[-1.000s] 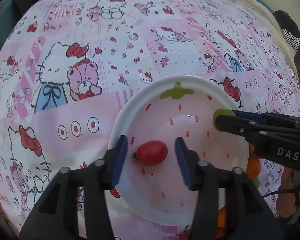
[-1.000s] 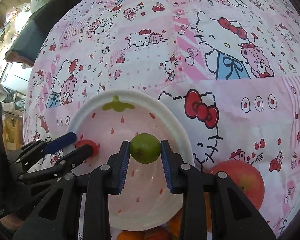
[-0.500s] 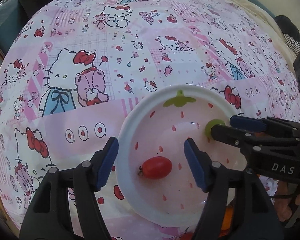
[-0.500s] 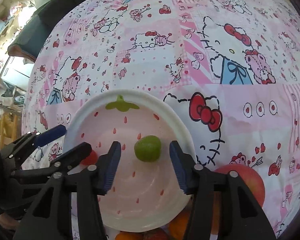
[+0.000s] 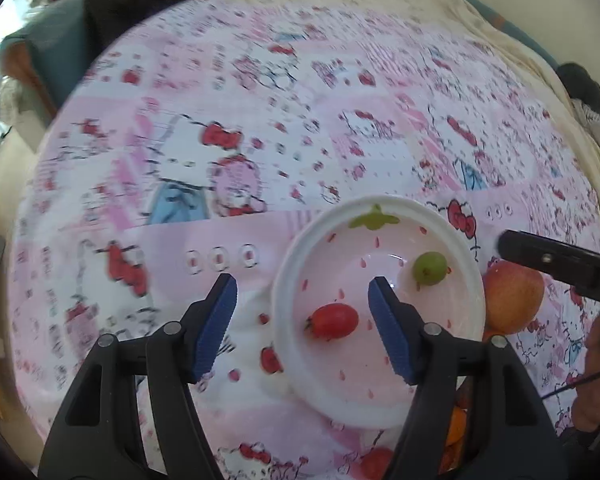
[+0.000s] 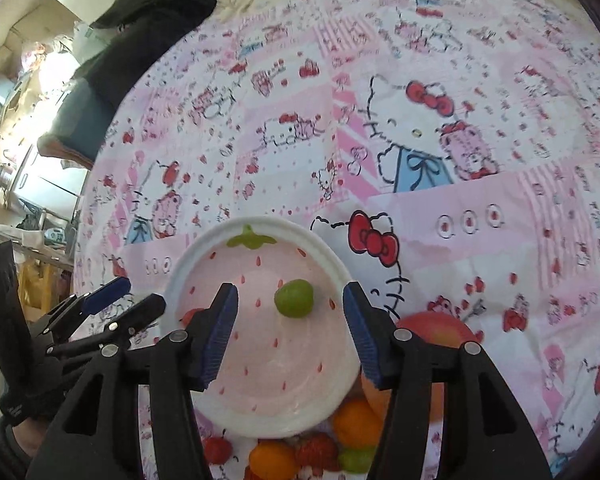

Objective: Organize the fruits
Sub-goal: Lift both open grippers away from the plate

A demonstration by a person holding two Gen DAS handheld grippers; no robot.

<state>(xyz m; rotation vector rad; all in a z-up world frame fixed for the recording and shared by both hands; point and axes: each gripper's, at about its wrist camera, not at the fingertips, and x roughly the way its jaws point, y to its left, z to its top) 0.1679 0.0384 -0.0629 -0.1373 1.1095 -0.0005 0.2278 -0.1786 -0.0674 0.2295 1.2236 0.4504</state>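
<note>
**Inspector A:** Left wrist view, from the left. The left gripper point(image 5: 302, 304) fills the lower frame, angled steeply down over the patterned cloth point(image 5: 260, 120). Its jaws stand apart with nothing clamped; the left pad hangs over the cloth, the right pad over the bowl point(image 5: 288, 280). The red tomato point(image 5: 333, 321) lies in the bowl's lower left, between the pads but touching neither.

**Inspector B:** And to the right?

**Inspector A:** A green fruit point(image 5: 430, 268) rests in the bowl's upper right, apart from the tomato. Round, smooth, a small stem end. An apple point(image 5: 514, 298) sits just beside the bowl's right rim. The right gripper's finger enters at the right edge, above the apple.

**Inspector B:** Right wrist view?

**Inspector A:** The left gripper shows at the lower left, beside the bowl's rim. The right gripper point(image 6: 290, 328), pointed downward, has just been opening; its jaws are apart and empty, the green fruit lying loose in the bowl just above the gap. Mixed fruit point(image 6: 320, 452) crowds the bottom edge.
</note>
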